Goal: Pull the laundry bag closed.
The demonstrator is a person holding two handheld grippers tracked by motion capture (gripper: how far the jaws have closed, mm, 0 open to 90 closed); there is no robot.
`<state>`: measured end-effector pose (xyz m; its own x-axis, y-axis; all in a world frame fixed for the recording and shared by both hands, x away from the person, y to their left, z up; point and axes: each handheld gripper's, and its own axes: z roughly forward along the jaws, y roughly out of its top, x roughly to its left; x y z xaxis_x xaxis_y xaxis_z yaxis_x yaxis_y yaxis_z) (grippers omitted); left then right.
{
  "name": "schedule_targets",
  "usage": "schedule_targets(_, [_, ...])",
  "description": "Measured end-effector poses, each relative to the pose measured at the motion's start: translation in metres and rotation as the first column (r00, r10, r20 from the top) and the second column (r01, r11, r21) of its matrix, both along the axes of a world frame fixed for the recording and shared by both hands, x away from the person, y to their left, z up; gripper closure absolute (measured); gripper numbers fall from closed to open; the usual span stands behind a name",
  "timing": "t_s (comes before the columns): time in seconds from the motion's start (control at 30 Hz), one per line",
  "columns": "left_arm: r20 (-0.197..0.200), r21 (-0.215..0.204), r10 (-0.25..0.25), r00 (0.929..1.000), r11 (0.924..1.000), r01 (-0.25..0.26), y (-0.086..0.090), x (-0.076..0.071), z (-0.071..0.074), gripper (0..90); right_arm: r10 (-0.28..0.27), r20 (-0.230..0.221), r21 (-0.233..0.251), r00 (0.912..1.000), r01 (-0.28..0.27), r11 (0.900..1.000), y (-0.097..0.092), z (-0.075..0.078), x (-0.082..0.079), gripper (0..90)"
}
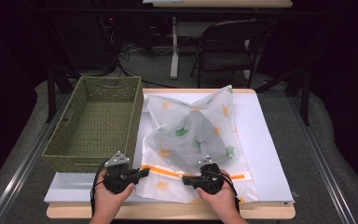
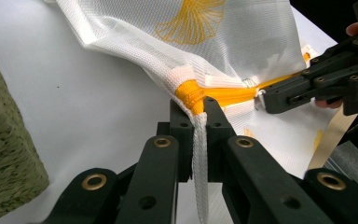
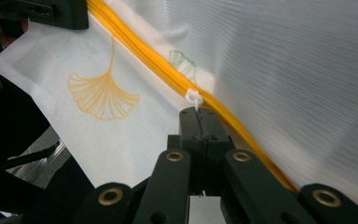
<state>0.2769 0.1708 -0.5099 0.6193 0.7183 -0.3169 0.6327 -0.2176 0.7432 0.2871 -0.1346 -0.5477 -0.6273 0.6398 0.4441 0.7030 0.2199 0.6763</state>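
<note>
Mesh bag: white laundry bag (image 1: 193,135) printed with orange and green ginkgo leaves, lying on the white worktop (image 1: 265,154) just right of the woven basket (image 1: 95,123); its zipper edge faces the person.
Zipper: orange zipper (image 1: 168,171) runs along the near edge of the bag, between the two claws.
Left claw: left claw (image 2: 196,112) is pressed together on the white fabric tab at the orange end of the zipper, pinching it; in the high view it sits at the bag's near left corner (image 1: 142,173).
Right claw: right claw (image 3: 199,114) is pressed together on the small white zipper pull (image 3: 194,98), part-way along the track; in the high view it sits near mid-edge (image 1: 186,179).
Progress: both grips are set. The slider stands between the ends of the zipper, so the run looks partly done.
Remaining: judged, slide the pull to the end of the track, then release both grips.
Unclear: whether the track is being opened or closed cannot be told, since the teeth on either side of the slider are blurred. What the bag holds is hidden by the mesh. The far end of the zipper is partly covered by the right hand (image 1: 219,198).
</note>
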Motion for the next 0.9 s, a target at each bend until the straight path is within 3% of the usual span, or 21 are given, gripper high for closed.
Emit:
schedule_targets(0.5, [-0.001, 0.002, 0.01, 0.9999, 0.9999, -0.01, 0.002, -0.001, -0.001, 86.4, -0.086, -0.014, -0.039, 0.9962, 0.086, 0.9955, -0.046, -0.001, -0.006, 90.0])
schedule_targets(0.9, [-0.006, 0.002, 0.014, 0.9999, 0.9999, -0.014, 0.003, -0.001, -0.002, 86.4, -0.175, -0.017, -0.065, 0.9845, 0.173, 0.9827, -0.085, -0.003, -0.011, 90.0])
